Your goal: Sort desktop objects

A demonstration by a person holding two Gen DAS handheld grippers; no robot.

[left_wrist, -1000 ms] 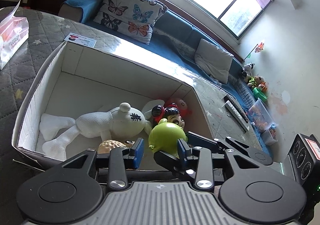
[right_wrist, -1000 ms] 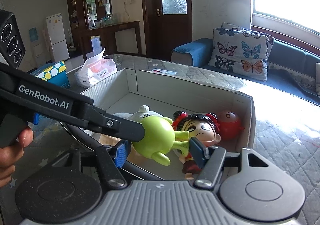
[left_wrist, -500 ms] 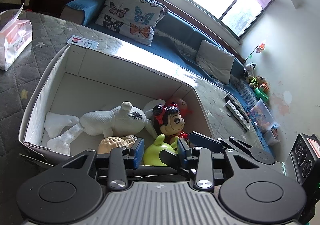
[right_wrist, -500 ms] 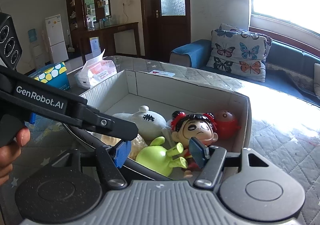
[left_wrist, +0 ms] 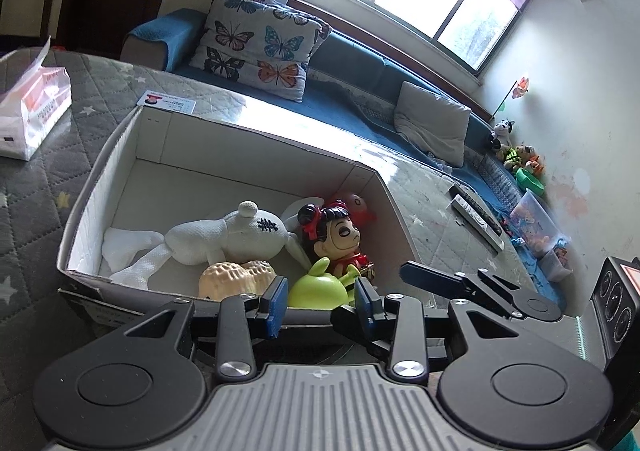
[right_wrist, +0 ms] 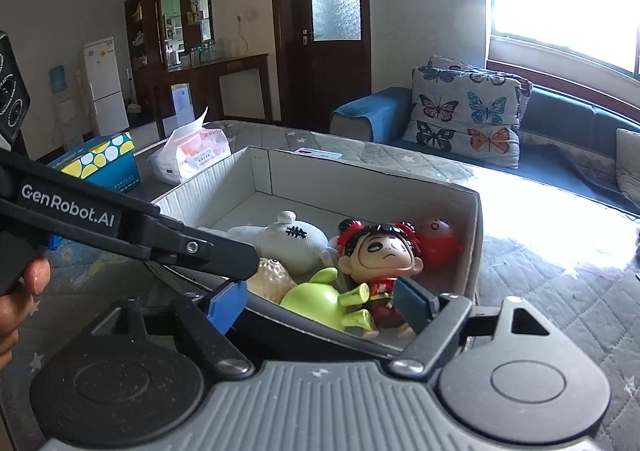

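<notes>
A: In the left wrist view, how do the fingers of the left gripper point(left_wrist: 322, 301) stand?

B: They are parted, with nothing pressed between the blue pads point(left_wrist: 274, 301). Just past the tips, seen through the gap, the green toy point(left_wrist: 318, 289) lies in the near right part of the white cardboard box point(left_wrist: 256, 131).

A: And what lies around it, as seen from those fingers?

B: Beyond the left pad sits a tan bumpy toy point(left_wrist: 236, 278), touching the green one's side. Farther ahead a white knitted bear point(left_wrist: 224, 237) lies on its side. Ahead of the right pad a doll with red hair bows point(left_wrist: 334, 235) leans back, and a red round toy point(left_wrist: 358, 207) sits behind it against the box wall. Far left of the fingers, on the quilted cover, lies a tissue pack point(left_wrist: 34, 107).

A: Now the right wrist view?

B: The right gripper point(right_wrist: 322, 301) has its jaws opening; the green toy point(right_wrist: 320, 297) lies between the tips but neither pad presses on it. It rests on the box floor, stubby limbs pointing toward the right pad point(right_wrist: 412, 305). The doll point(right_wrist: 378, 251) stands just beyond that pad, the tan toy point(right_wrist: 270, 279) just beyond the left one.

A: Anything crossing in front?

B: The left gripper's black finger point(right_wrist: 132, 225) reaches in from the left above the box edge, and a person's hand point(right_wrist: 18, 291) shows at the far left.
</notes>
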